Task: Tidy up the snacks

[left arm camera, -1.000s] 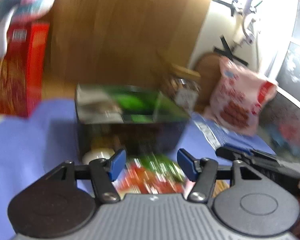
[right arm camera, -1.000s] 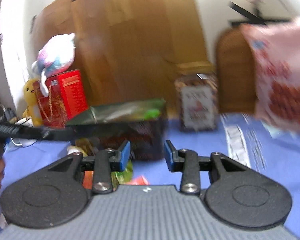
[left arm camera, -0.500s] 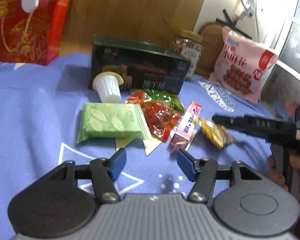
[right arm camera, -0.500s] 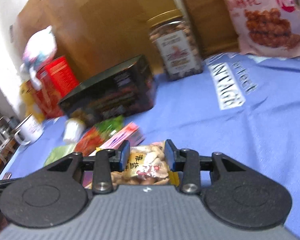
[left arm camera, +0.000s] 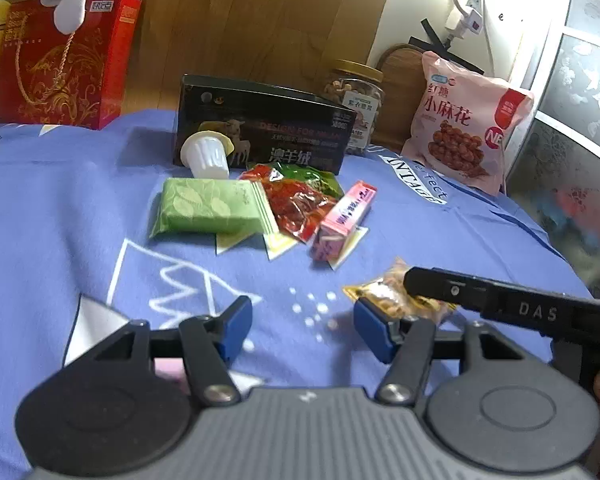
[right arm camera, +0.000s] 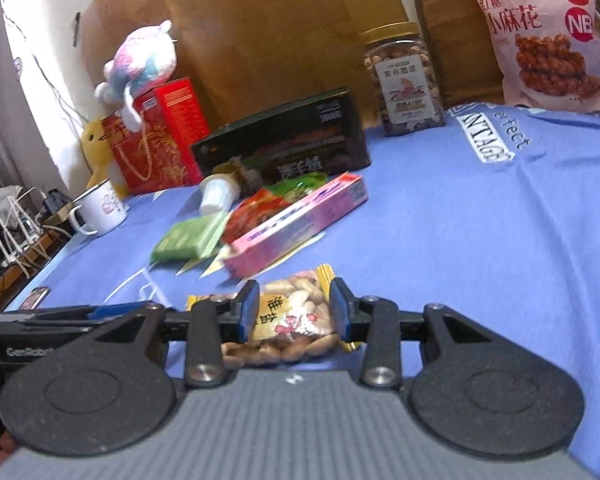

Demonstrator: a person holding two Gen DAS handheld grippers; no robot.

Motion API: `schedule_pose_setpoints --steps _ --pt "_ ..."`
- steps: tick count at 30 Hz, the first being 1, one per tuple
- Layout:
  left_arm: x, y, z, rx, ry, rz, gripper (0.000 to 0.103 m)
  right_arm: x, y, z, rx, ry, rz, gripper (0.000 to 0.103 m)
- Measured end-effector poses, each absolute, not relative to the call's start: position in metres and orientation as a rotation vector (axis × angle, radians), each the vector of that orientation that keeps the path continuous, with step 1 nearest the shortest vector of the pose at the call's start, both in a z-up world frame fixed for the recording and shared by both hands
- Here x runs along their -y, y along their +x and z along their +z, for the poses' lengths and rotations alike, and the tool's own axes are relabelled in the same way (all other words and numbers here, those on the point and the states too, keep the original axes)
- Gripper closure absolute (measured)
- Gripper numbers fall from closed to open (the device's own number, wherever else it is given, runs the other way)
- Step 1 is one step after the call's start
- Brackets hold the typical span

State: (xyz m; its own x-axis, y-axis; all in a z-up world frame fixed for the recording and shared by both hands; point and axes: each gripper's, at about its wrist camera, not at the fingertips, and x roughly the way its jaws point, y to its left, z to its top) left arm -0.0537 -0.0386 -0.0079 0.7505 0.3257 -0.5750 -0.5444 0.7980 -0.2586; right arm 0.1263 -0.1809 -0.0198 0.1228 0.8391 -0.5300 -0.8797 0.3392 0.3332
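A clear packet of peanuts (right arm camera: 296, 300) with yellow ends sits between the blue pads of my right gripper (right arm camera: 294, 312), which is shut on it low over the blue cloth. In the left wrist view the same packet (left arm camera: 388, 294) shows under the right gripper's black finger (left arm camera: 500, 300). My left gripper (left arm camera: 300, 324) is open above bare cloth, just left of that packet, with nothing between its pads. Farther back lies a pile: a green packet (left arm camera: 204, 206), a red packet (left arm camera: 296, 204), a pink box (left arm camera: 344, 216) and a white cup (left arm camera: 206, 154).
A black box (left arm camera: 268, 128) stands behind the pile. A nut jar (left arm camera: 356, 96) and a big pink bag (left arm camera: 464, 120) stand at the back right. A red gift box (left arm camera: 60, 60) with a plush toy on top is at the back left. A white mug (right arm camera: 100, 208) sits near the left table edge.
The right gripper has come down around the peanut packet and drawn it away from the pink box. The left gripper has pulled back from the pile, which now lies farther off.
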Motion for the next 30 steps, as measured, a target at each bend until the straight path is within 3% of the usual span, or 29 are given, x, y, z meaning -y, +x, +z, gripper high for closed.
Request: schedule_pose_setpoints --steps 30 --pt "0.070 -0.062 -0.016 -0.520 -0.293 0.556 0.041 0.206 0.125 -0.028 -0.778 0.074 1.261 0.061"
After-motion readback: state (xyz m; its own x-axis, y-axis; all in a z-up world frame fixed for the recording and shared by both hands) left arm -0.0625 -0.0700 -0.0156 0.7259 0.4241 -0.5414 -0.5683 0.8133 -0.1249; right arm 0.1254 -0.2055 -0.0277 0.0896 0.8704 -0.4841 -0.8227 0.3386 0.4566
